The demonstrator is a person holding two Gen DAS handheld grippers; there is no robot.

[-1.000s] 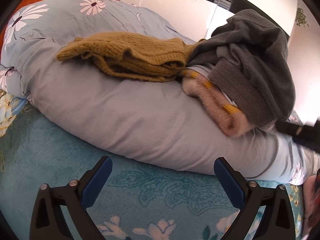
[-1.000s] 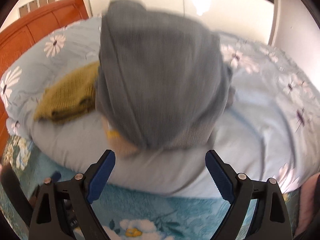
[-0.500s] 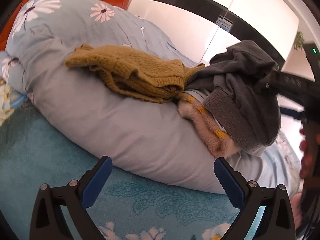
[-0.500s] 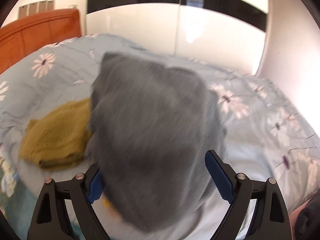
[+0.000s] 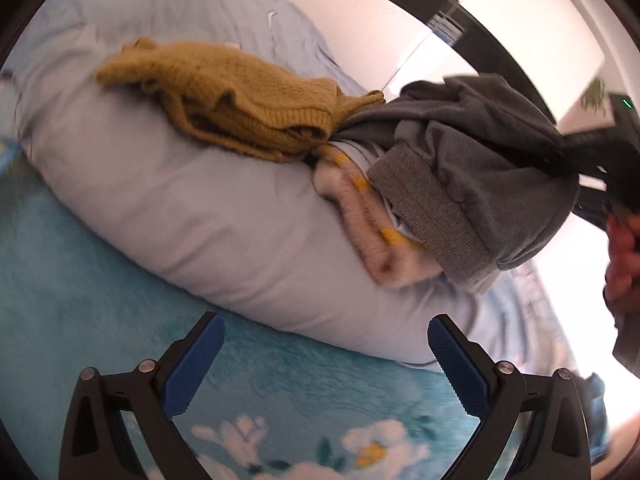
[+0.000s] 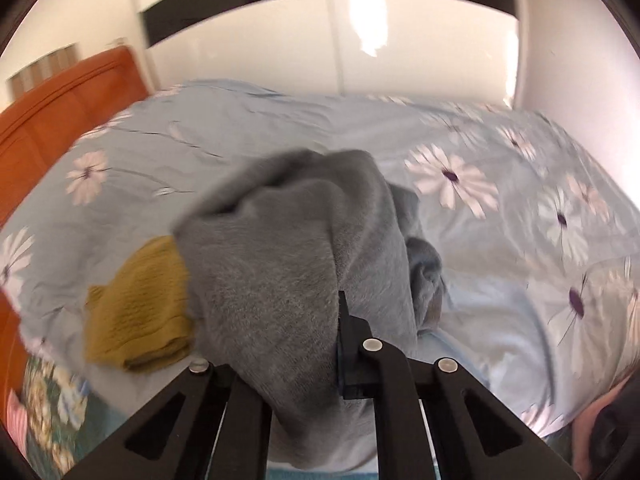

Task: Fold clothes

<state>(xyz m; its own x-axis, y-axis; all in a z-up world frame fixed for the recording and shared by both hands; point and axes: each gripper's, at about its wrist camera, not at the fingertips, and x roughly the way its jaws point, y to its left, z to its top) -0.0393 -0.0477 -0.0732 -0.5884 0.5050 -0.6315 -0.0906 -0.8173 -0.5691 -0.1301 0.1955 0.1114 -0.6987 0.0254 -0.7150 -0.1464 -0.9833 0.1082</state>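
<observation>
A grey sweatshirt [image 5: 472,168] lies heaped on a pale blue duvet roll [image 5: 208,208], over a pink and yellow fleece garment [image 5: 360,216]. A mustard knit sweater [image 5: 240,96] lies folded to its left. My right gripper [image 6: 316,344] is shut on the grey sweatshirt [image 6: 280,280], which drapes over its fingers; it also shows at the right of the left wrist view [image 5: 560,156], gripping the sweatshirt's top. The mustard sweater [image 6: 140,312] is left of it. My left gripper [image 5: 320,356] is open and empty, low over the teal blanket, in front of the duvet roll.
A teal floral blanket [image 5: 100,288] covers the bed in front. The blue daisy duvet [image 6: 500,200] spreads to the right. An orange headboard [image 6: 68,100] stands at left, white wardrobe doors [image 6: 320,40] behind. A hand [image 5: 624,252] holds the right gripper.
My right gripper has closed on the grey sweatshirt, which now bunches between its fingers. The left gripper has shifted slightly, still open.
</observation>
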